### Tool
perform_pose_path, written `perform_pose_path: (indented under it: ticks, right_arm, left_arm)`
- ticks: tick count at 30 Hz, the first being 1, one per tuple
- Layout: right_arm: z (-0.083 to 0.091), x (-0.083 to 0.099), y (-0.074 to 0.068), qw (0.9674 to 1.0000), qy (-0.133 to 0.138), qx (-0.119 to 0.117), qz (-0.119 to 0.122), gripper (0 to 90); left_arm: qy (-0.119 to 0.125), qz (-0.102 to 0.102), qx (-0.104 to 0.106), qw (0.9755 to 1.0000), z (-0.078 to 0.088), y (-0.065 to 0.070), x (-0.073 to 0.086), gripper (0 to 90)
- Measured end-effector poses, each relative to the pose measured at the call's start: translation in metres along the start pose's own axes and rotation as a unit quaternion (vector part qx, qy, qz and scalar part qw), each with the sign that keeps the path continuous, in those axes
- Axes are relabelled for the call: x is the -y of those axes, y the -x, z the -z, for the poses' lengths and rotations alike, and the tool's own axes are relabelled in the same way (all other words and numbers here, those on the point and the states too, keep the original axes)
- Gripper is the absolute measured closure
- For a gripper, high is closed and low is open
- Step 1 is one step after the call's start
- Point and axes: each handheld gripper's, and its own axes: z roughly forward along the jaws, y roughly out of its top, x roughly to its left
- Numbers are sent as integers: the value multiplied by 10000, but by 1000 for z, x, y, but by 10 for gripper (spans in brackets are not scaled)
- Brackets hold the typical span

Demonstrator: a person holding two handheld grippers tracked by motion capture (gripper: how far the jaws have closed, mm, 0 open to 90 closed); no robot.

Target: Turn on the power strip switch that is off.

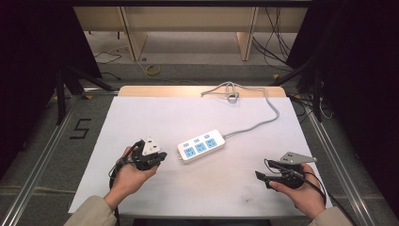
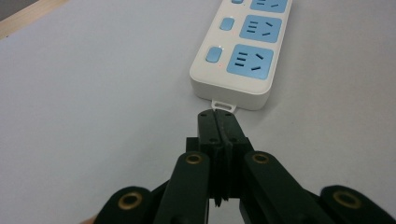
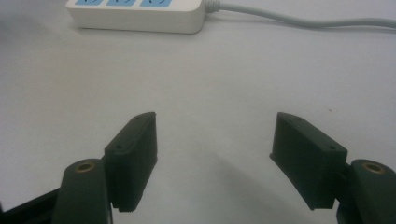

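You are holding the left gripper (image 2: 217, 119) with its jaws pressed together on nothing, the tips sitting just short of the power strip's (image 2: 240, 51) small end tab. You are keeping the right gripper (image 3: 215, 140) with its jaws standing wide apart over bare white table (image 3: 201, 84), nothing between them. The power strip is lying well beyond those fingers, its grey cord (image 3: 299, 21) trailing off farther back.

The power strip (image 1: 201, 146) was white with three light-blue sockets and three light-blue switches, its cord (image 1: 256, 123) pale grey. The table (image 1: 155, 117) was plain white with a tan wooden far edge. Both grippers' jaws were black with brass-coloured rivets.
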Motion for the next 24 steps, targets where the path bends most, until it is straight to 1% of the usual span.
perform_pose_path:
  ticks: [6, 12, 13, 24]
  right_arm:
    - [-1, 0, 0, 10000, -5, -6, -5, 312]
    - [-1, 0, 0, 10000, -14, -14, -7, 312]
    - [-1, 0, 0, 10000, -22, -14, -9, 312]
    - [-2, 0, -1, 10000, -40, -38, 9, 311]
  left_arm:
    - [-52, -38, 38, 10000, -8, 0, -6, 896]
    - [-48, -50, 68, 10000, -13, 2, -10, 896]
    - [-83, -81, 77, 9999, -15, 2, -12, 896]
    - [-133, -132, 131, 9997, -23, 4, -17, 896]
